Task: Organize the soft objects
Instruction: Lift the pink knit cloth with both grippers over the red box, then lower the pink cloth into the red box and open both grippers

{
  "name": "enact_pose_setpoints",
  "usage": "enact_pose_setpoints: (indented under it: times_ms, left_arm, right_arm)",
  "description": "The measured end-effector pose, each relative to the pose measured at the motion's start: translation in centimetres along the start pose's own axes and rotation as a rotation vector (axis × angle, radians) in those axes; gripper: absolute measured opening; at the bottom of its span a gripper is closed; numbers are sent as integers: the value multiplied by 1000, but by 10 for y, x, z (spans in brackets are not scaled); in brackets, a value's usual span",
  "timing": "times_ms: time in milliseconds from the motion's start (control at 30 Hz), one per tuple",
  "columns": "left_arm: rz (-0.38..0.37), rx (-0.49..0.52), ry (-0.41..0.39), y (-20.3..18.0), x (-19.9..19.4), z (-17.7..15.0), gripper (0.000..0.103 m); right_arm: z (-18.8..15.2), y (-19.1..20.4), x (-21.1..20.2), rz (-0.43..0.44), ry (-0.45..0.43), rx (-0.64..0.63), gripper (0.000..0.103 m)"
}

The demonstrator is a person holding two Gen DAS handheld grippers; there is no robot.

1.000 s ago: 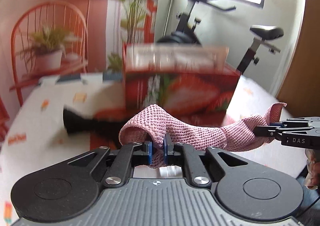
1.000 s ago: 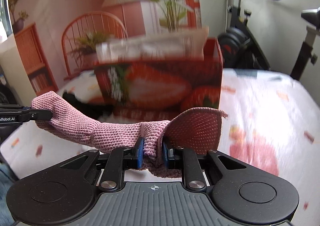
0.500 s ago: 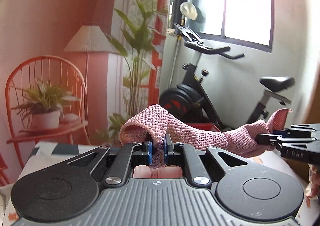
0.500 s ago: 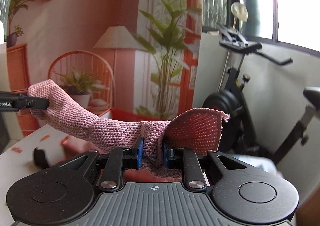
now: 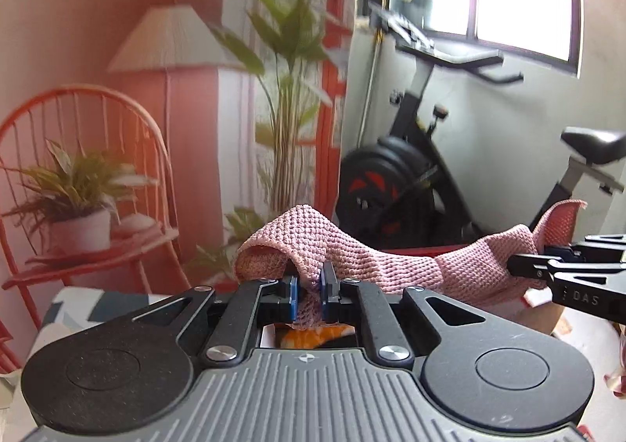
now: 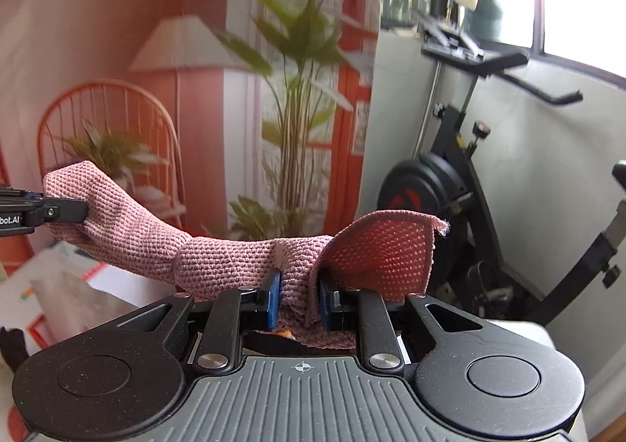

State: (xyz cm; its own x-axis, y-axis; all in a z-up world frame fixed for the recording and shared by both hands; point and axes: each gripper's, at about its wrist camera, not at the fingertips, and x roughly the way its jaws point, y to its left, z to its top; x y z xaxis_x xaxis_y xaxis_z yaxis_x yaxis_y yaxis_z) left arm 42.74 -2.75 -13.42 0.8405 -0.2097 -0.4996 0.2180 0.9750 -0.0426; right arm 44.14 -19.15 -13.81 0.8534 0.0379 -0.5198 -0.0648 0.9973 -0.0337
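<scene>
A pink knitted cloth (image 5: pixel 375 258) hangs stretched between my two grippers, held up in the air. My left gripper (image 5: pixel 310 289) is shut on one end of it. My right gripper (image 6: pixel 299 295) is shut on the other end of the cloth (image 6: pixel 219 258). In the left wrist view the right gripper's fingers (image 5: pixel 547 266) pinch the cloth at the far right. In the right wrist view the left gripper's fingers (image 6: pixel 58 212) pinch it at the far left. The red strawberry box shows only as a thin red rim (image 5: pixel 426 247) behind the cloth.
An exercise bike (image 5: pixel 450 176) stands against the back wall. A tall plant (image 6: pixel 301 105), a lamp (image 5: pixel 172 39) and an orange chair with a potted plant (image 5: pixel 78 187) stand behind. The patterned table (image 5: pixel 78 305) lies low at left. A black object (image 6: pixel 11 348) lies at the lower left.
Both grippers have lifted the cloth upward together. The strawberry box and table dropped out of sight below, and the views now face the room's back wall.
</scene>
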Motion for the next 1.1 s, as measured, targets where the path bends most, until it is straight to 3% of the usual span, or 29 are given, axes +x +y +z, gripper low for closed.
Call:
enact_pose_setpoints:
  times_ms: [233, 367, 400, 433, 500, 567, 633, 700, 933, 1100]
  left_arm:
    - [-52, -24, 125, 9, 35, -14, 12]
    - [-102, -51, 133, 13, 35, -17, 15]
    - [-118, -53, 124, 14, 32, -18, 22]
    - [-126, -51, 117, 14, 31, -17, 40]
    - [-118, -45, 82, 15, 23, -16, 68]
    - [-118, -46, 37, 15, 14, -13, 75]
    - [-97, -40, 16, 15, 4, -9, 87]
    - [-88, -36, -9, 16, -9, -8, 88]
    - [-61, 11, -16, 13, -46, -22, 99]
    - [-63, 63, -10, 9, -69, -44, 99]
  right_arm:
    - [-16, -3, 39, 7, 107, 56, 21]
    - [-18, -4, 39, 6, 111, 68, 29]
    - [-18, -3, 37, 2, 104, 68, 33]
    - [-18, -3, 34, -1, 100, 69, 38]
    - [-19, -2, 29, -3, 92, 70, 47]
    - [-19, -2, 20, -13, 85, 64, 61]
    - [-20, 1, 12, -24, 66, 60, 85]
    - [-22, 3, 0, -23, 41, 55, 100]
    - [-39, 7, -41, -1, -27, 109, 103]
    - [-65, 13, -72, -9, -98, 171, 103]
